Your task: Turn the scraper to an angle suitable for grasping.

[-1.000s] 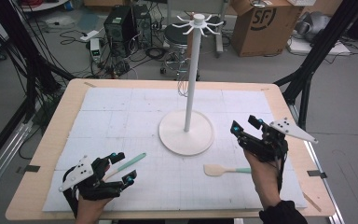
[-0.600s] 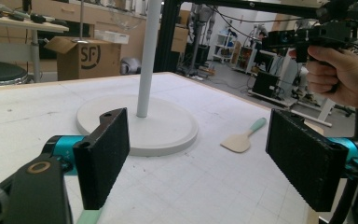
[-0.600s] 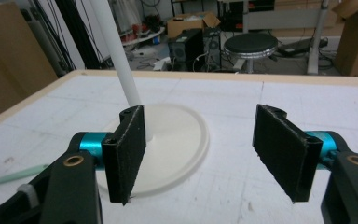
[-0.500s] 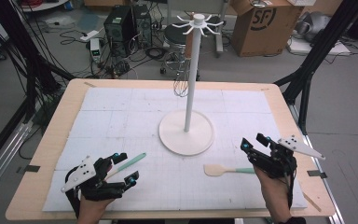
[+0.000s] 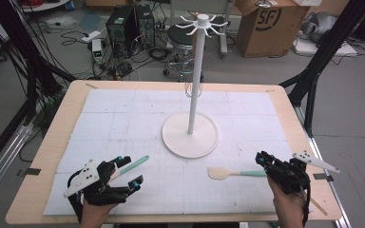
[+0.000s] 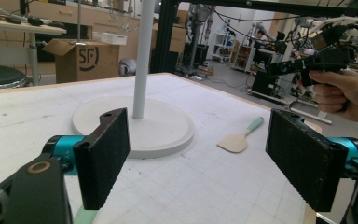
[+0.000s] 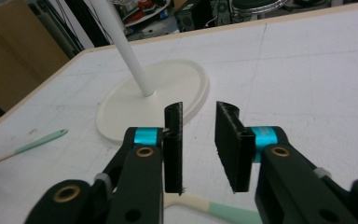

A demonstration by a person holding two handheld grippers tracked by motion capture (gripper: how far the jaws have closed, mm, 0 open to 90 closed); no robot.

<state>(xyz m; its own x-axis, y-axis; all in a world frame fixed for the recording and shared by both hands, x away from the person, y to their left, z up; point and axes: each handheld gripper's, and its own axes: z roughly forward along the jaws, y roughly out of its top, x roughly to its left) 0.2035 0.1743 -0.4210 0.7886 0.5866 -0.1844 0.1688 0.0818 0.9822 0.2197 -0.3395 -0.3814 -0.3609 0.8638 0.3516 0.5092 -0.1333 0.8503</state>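
Left of the white stand, the left gripper rests on the mat as before, jaws spread wide, a mint-handled utensil lying between them untouched. Just right of the stand's base, the spatula lies flat in the same spot. The right gripper has sunk to its mint handle; its jaws have just been closing to a narrow gap around it, without visibly pressing on it.
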